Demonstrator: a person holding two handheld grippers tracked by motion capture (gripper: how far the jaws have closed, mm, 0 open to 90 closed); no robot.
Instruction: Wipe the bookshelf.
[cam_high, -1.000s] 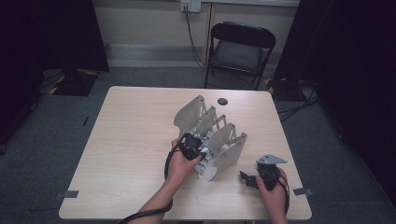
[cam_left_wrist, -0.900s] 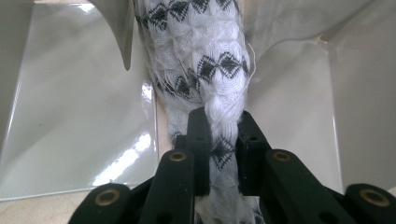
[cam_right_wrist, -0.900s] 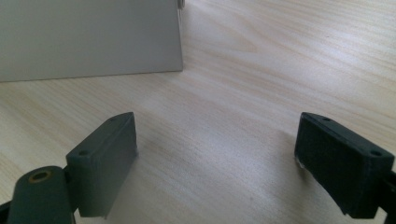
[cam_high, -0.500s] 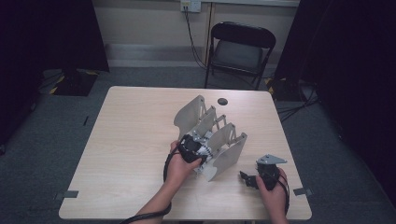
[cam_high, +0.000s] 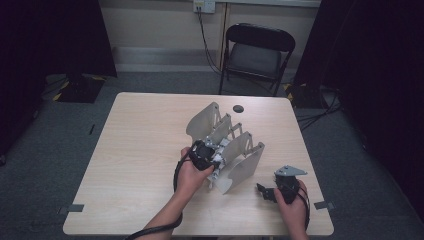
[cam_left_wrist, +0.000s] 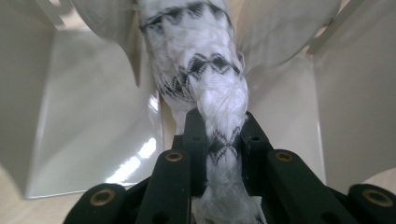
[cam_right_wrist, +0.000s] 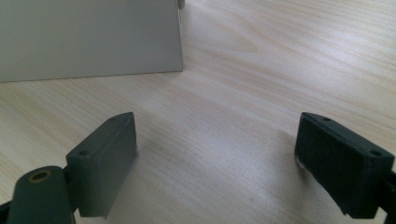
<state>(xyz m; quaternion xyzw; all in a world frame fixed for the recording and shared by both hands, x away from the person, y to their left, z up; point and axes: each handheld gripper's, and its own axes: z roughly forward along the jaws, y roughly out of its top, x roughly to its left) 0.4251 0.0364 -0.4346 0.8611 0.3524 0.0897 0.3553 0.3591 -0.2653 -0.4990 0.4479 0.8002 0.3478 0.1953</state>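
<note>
Pale wood tabletop (cam_high: 140, 150) carries the work: nearest the person, the right gripper (cam_right_wrist: 219, 154) rests idle with jaws wide apart and nothing between them. Farther in, the left gripper (cam_left_wrist: 219, 140) is clamped on a white black-patterned cloth (cam_left_wrist: 196, 60), which reaches ahead of its tips into the white divider rack (cam_high: 240, 150), apparently to feed or pull it between the panels.

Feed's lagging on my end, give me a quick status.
Left gripper just reclosed, shut on white-and-black cloth inside grey divider rack. Right gripper open, empty, over table. Nothing obstructing.
</note>
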